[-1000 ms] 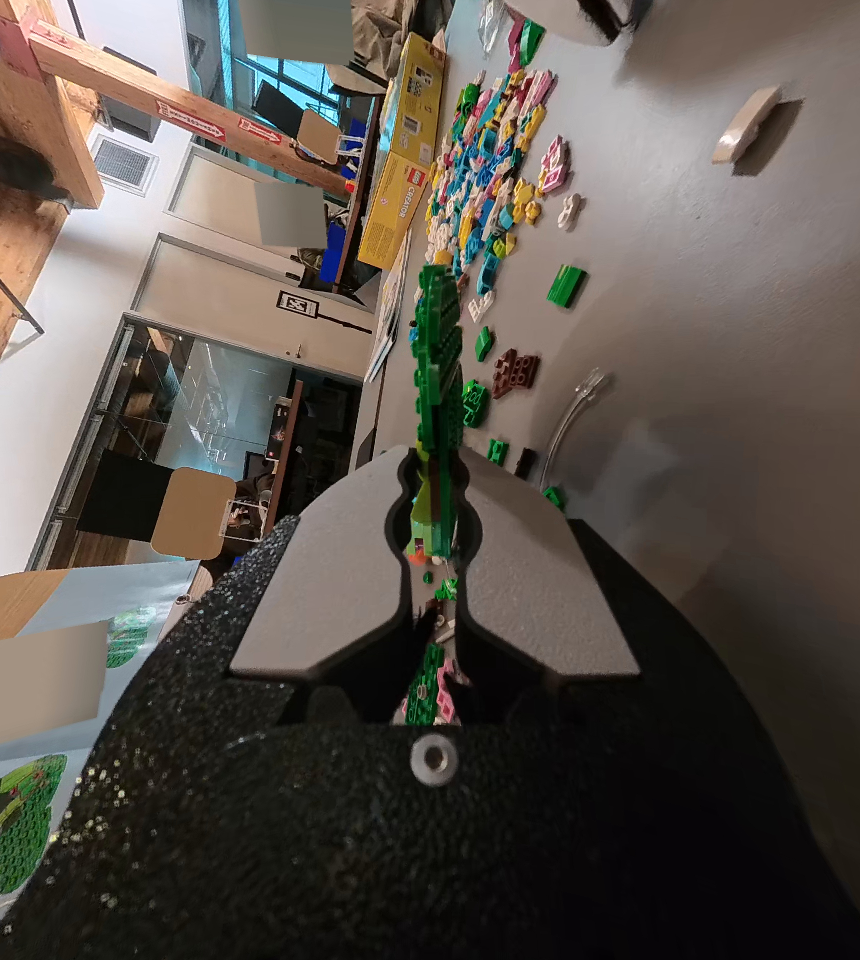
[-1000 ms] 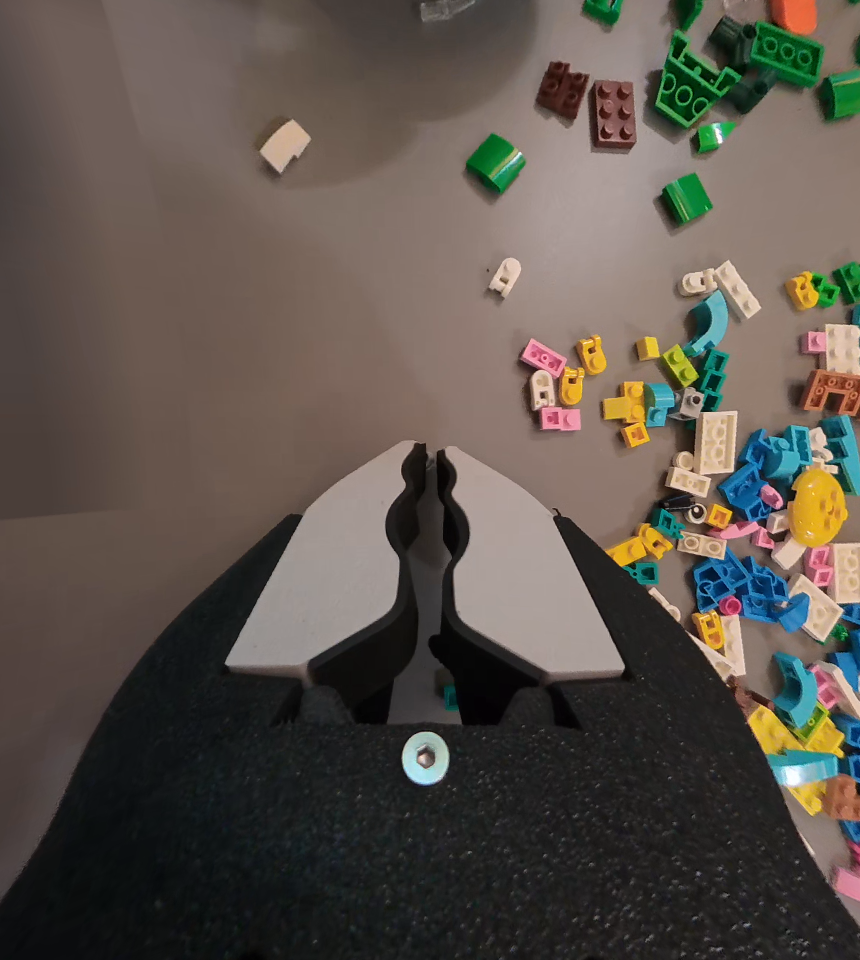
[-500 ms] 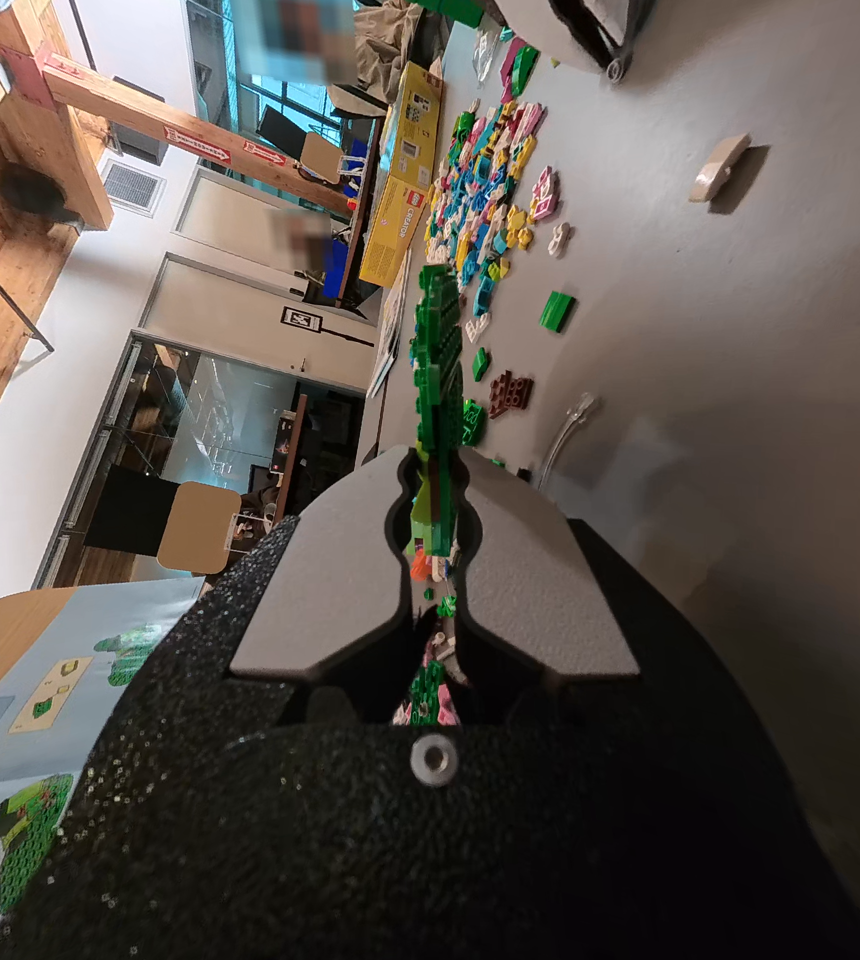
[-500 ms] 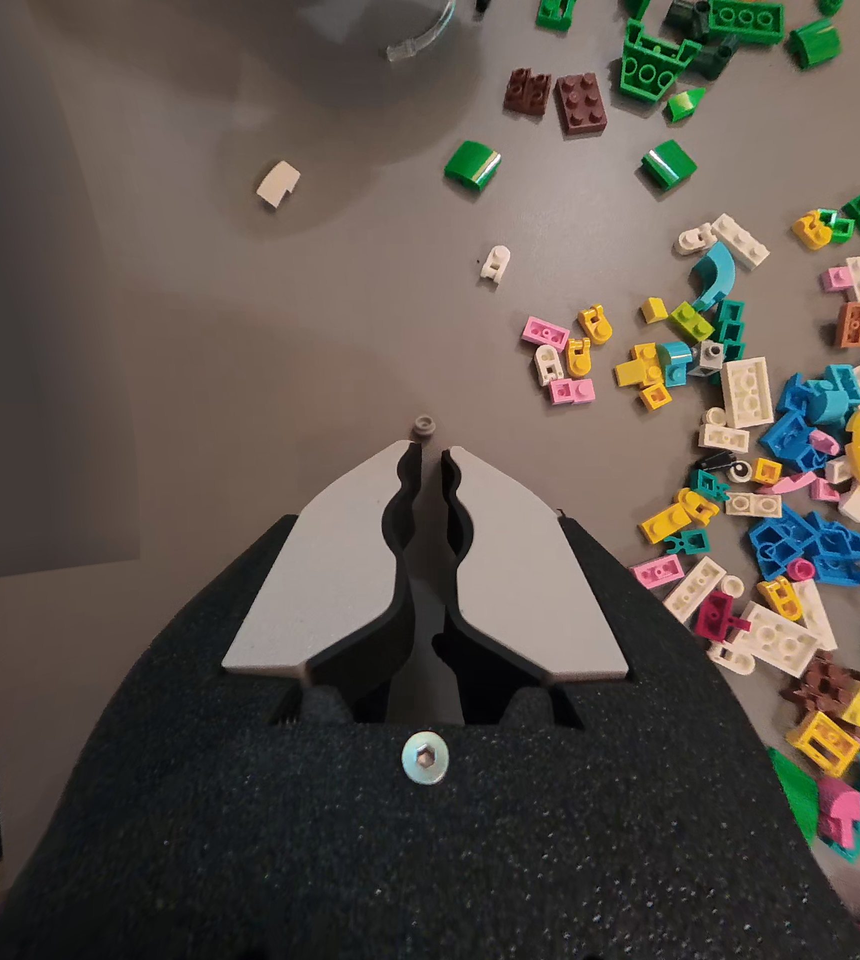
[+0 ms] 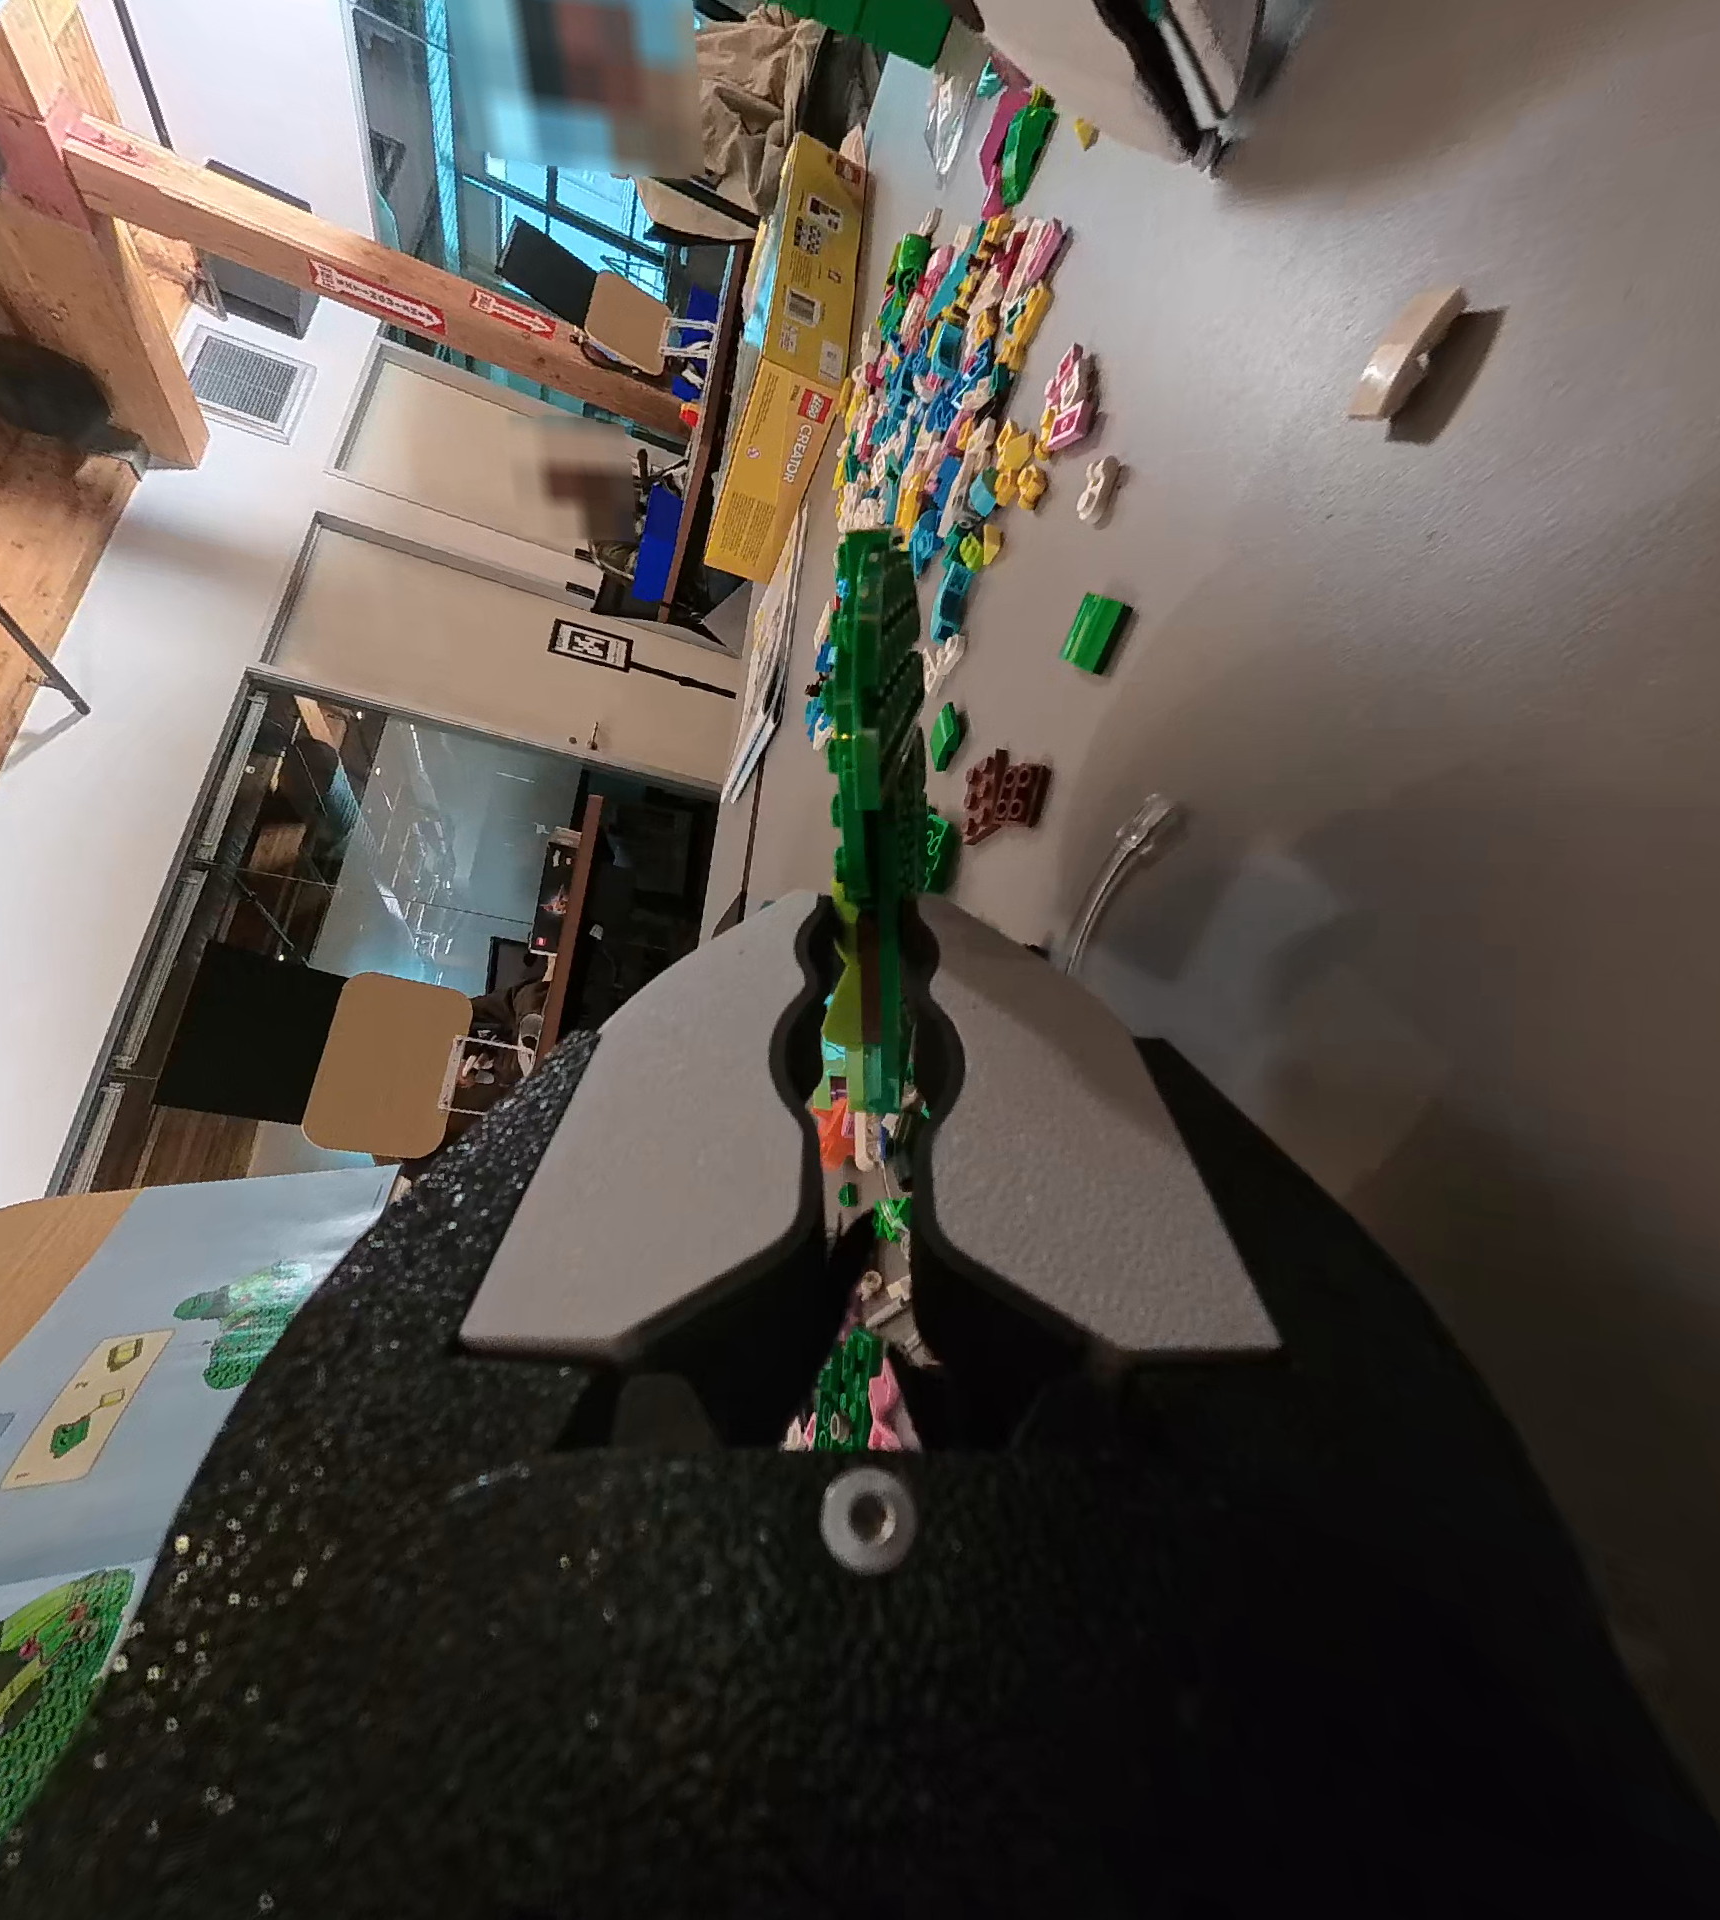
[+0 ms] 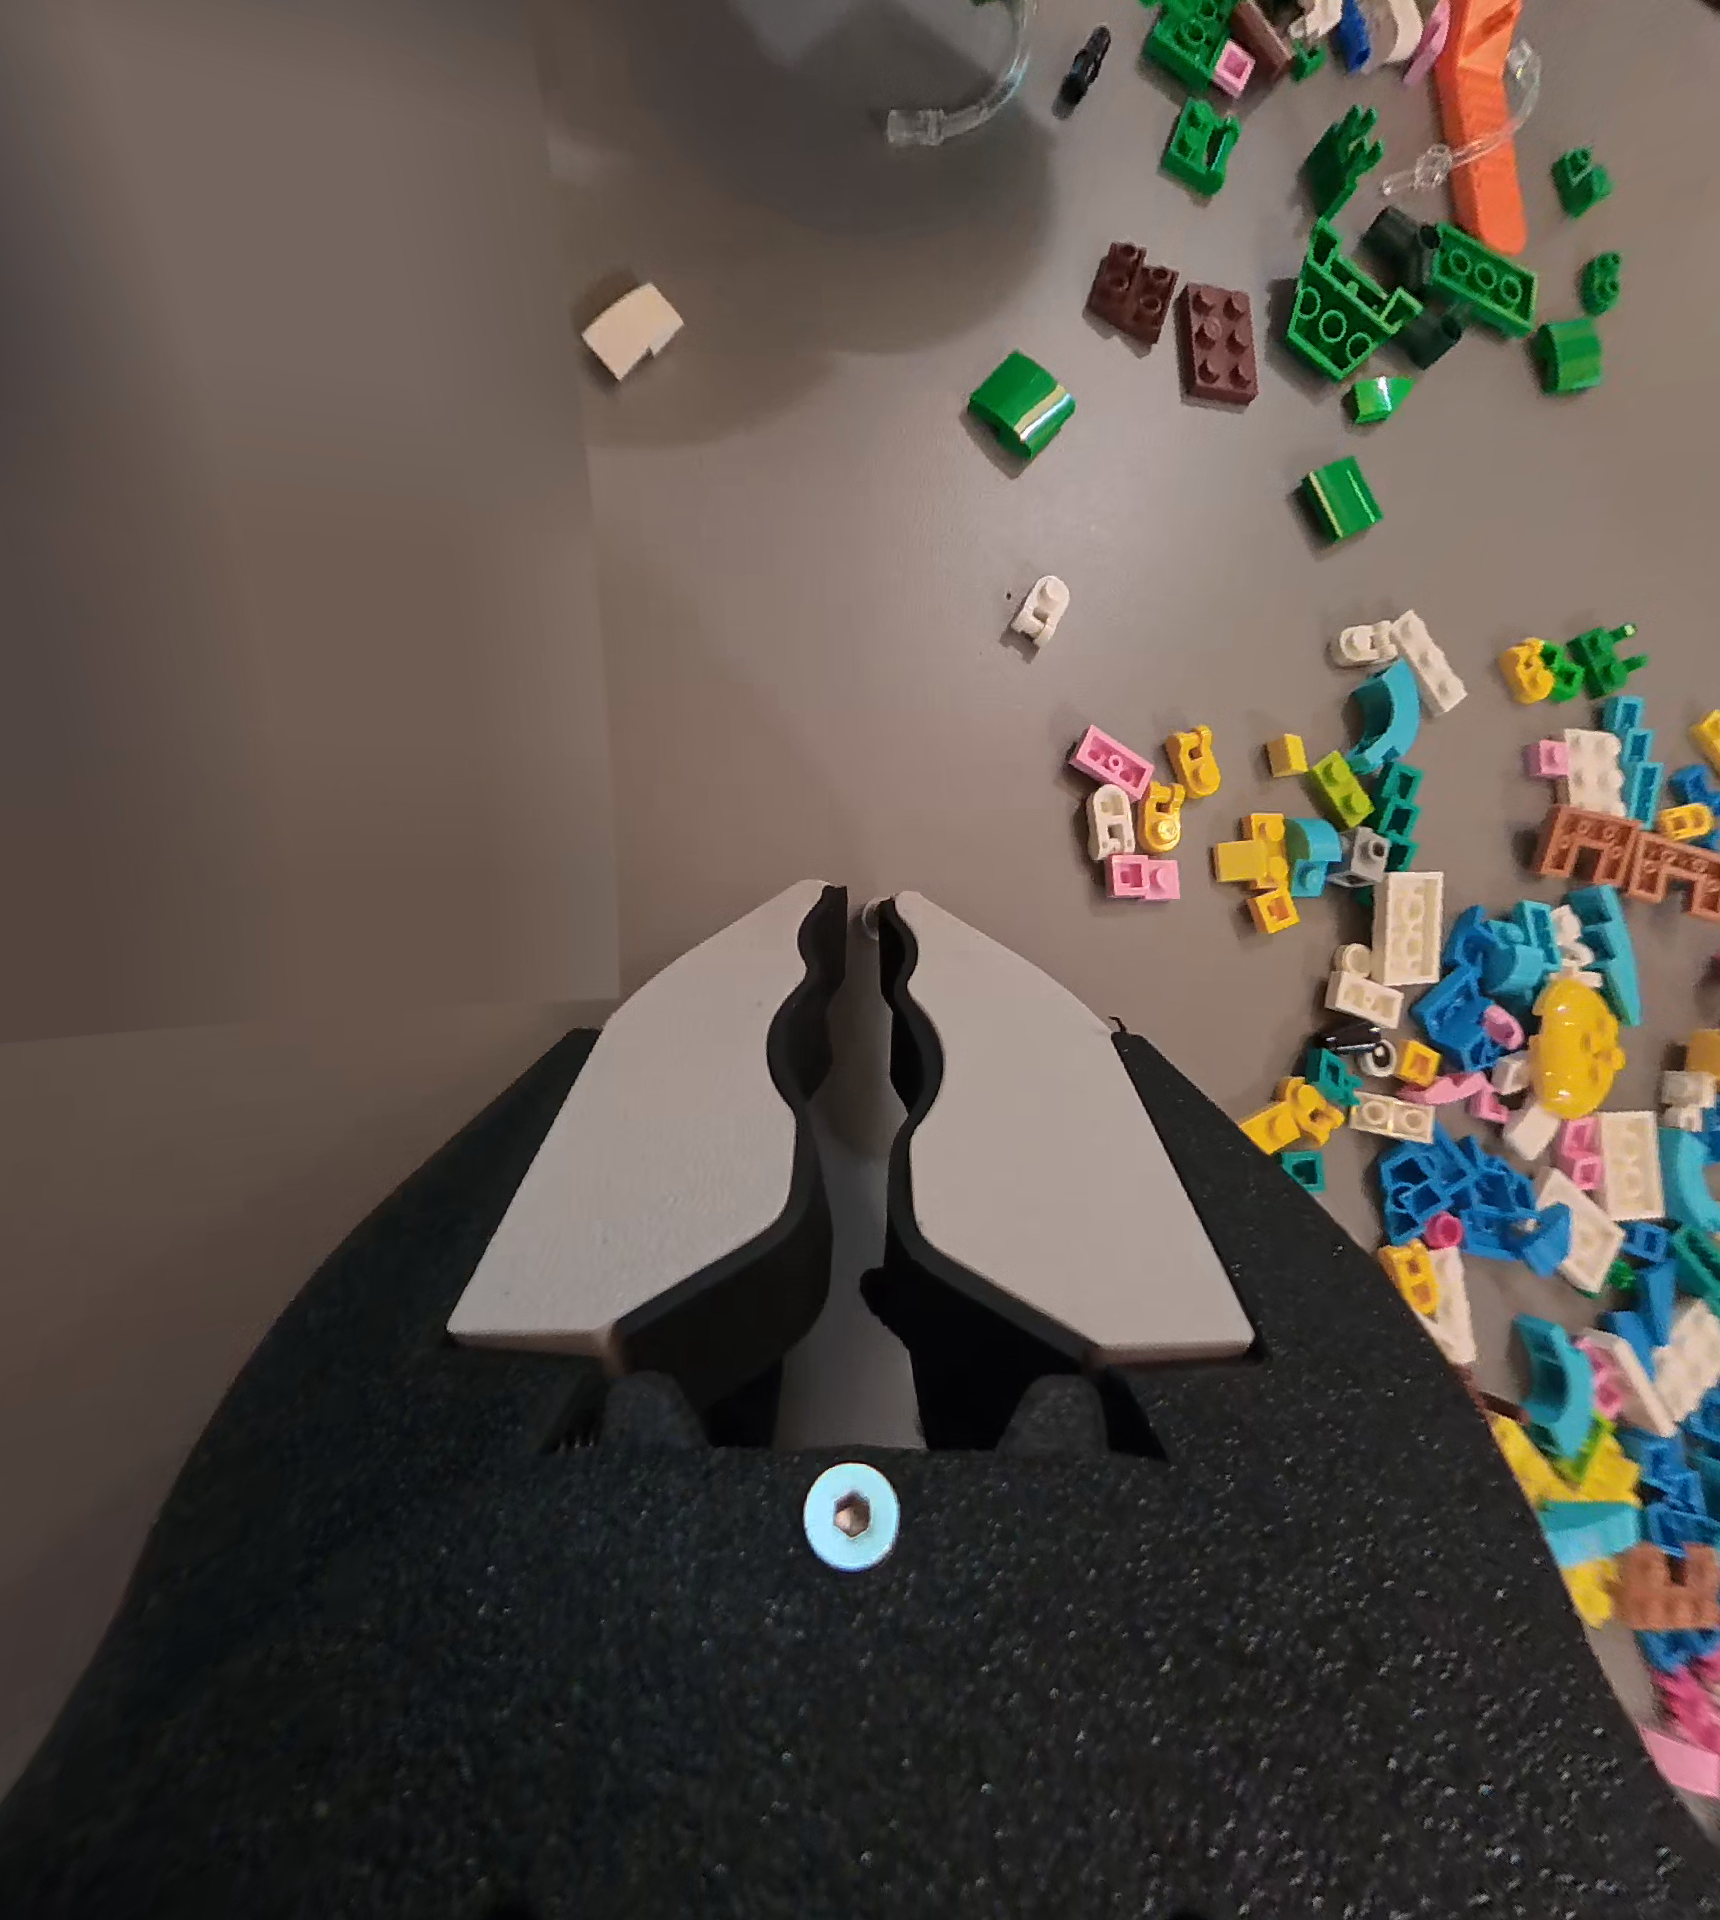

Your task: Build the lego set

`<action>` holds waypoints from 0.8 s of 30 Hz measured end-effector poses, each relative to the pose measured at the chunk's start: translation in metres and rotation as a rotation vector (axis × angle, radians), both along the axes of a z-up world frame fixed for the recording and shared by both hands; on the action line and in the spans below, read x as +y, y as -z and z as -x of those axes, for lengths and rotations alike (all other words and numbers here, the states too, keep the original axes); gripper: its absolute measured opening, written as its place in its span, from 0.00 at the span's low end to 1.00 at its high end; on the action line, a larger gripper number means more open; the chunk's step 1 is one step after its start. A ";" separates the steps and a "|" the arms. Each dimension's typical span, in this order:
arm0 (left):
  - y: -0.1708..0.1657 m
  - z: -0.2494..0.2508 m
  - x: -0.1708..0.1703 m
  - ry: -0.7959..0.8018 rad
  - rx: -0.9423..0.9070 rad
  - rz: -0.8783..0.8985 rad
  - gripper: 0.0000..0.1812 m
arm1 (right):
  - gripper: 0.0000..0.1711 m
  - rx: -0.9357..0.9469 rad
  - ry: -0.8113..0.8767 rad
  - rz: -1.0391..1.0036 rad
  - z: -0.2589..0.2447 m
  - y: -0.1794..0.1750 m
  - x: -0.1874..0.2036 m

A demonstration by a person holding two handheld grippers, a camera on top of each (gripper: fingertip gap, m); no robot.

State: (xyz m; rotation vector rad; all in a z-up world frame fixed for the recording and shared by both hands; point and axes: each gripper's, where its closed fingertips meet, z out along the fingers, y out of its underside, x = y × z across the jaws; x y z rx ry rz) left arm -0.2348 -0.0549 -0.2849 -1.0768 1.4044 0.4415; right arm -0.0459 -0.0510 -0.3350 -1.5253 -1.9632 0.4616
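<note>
The left hand-held gripper [image 5: 871,920] is clenched on the green lego build [image 5: 877,727], a flat plate assembly held on edge so that it sticks out past the fingertips above the grey table [image 5: 1458,727]. Beyond it on the table lie a brown brick [image 5: 1007,795], a green curved piece [image 5: 1095,632] and a cream piece [image 5: 1401,353] off by itself to the right. Farther away a heap of loose pieces [image 5: 949,416] stretches toward a yellow box [image 5: 799,364]. At the near left an open instruction booklet [image 5: 56,1455] lies on a wooden surface.

The right hand-held gripper [image 6: 866,914] points down at the table [image 6: 264,623], its fingers nearly together around a tiny grey round stud [image 6: 867,914] at the tips; whether they actually pinch it I cannot tell. To its right spreads the colourful pile [image 6: 1562,1143], with green bricks [image 6: 1355,301] and an orange tool [image 6: 1474,125] at the far right.
</note>
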 end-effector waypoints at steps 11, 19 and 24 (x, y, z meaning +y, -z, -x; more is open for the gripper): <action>0.002 -0.001 -0.001 0.002 0.006 0.008 0.06 | 0.02 0.036 0.097 0.040 0.002 0.001 0.004; 0.001 -0.003 -0.002 0.012 0.005 0.005 0.06 | 0.02 0.183 0.294 0.556 0.001 -0.013 -0.003; 0.001 -0.005 -0.004 0.021 0.002 0.007 0.06 | 0.02 0.136 0.271 0.661 -0.002 -0.015 -0.011</action>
